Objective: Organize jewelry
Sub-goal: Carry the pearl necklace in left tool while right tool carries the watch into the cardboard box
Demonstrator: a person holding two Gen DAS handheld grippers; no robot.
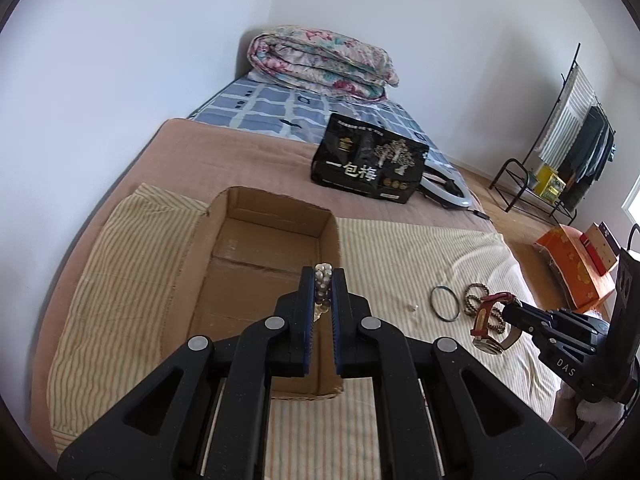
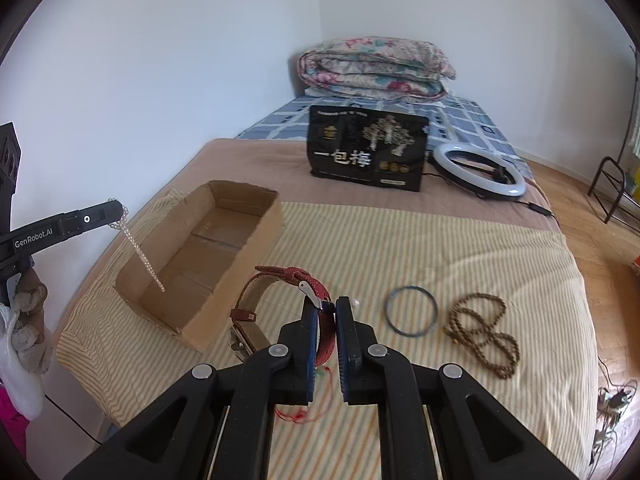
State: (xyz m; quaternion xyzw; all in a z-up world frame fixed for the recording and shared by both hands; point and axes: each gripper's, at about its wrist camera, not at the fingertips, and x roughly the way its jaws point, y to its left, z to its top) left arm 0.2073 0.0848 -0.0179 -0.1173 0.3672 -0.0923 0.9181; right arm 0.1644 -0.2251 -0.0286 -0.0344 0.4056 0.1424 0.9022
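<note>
The left gripper (image 1: pixel 324 280) is pinching a pearl strand (image 2: pixel 140 252) dangling over the cardboard box (image 1: pixel 276 256); the right gripper (image 2: pixel 327 308) is clamping the red-strapped watch (image 2: pixel 280 300) just beside it. Both should be centering above the opening before letting go.

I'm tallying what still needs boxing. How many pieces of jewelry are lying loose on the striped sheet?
2: a dark bangle and, right of it, a brown bead string. A tiny pale object near the bangle is too small to identify.
</note>
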